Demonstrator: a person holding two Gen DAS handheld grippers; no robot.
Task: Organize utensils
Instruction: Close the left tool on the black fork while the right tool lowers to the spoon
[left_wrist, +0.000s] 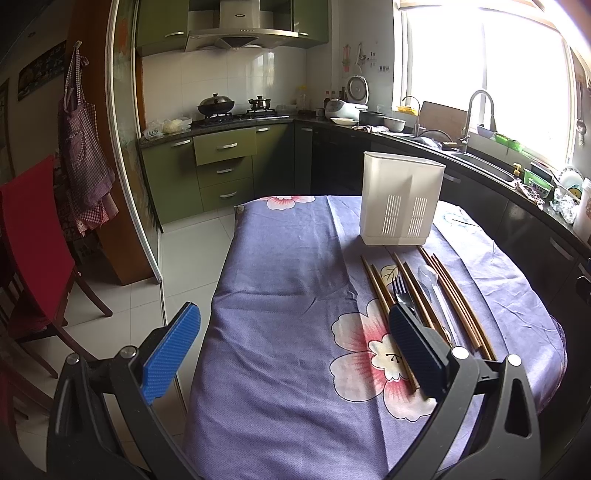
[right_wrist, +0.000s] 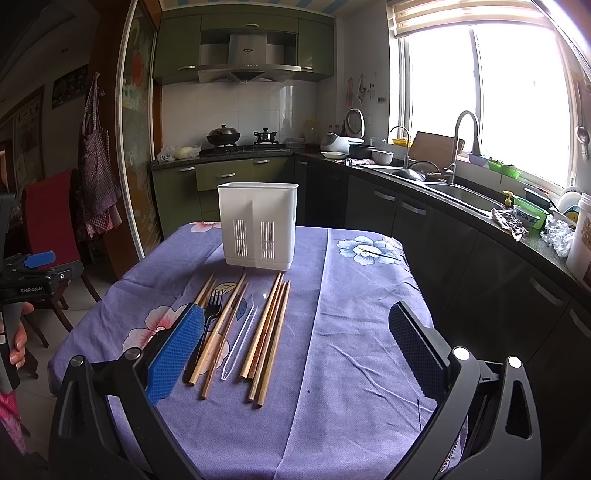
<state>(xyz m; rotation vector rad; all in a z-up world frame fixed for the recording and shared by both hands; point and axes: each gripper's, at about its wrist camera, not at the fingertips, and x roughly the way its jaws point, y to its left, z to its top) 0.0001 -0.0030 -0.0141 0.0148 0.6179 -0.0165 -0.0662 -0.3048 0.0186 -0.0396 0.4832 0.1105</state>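
A white slotted utensil holder (left_wrist: 400, 199) (right_wrist: 258, 225) stands upright on the purple flowered tablecloth. In front of it lie several wooden chopsticks (right_wrist: 271, 332) (left_wrist: 458, 299), a black plastic fork (right_wrist: 210, 314) (left_wrist: 402, 293) and a clear plastic spoon (right_wrist: 242, 332) (left_wrist: 437, 295), side by side. My left gripper (left_wrist: 295, 354) hovers open over the cloth, its right finger beside the fork and chopsticks. My right gripper (right_wrist: 299, 350) is open too, above the near ends of the utensils, with its left finger over the fork's handle. Neither holds anything.
The table (right_wrist: 351, 332) (left_wrist: 277, 332) stands in a kitchen with a dark counter and sink (right_wrist: 461, 195) along the right. A red chair (left_wrist: 33, 236) stands left of the table. The left gripper's body and a hand (right_wrist: 18, 343) show at the left edge.
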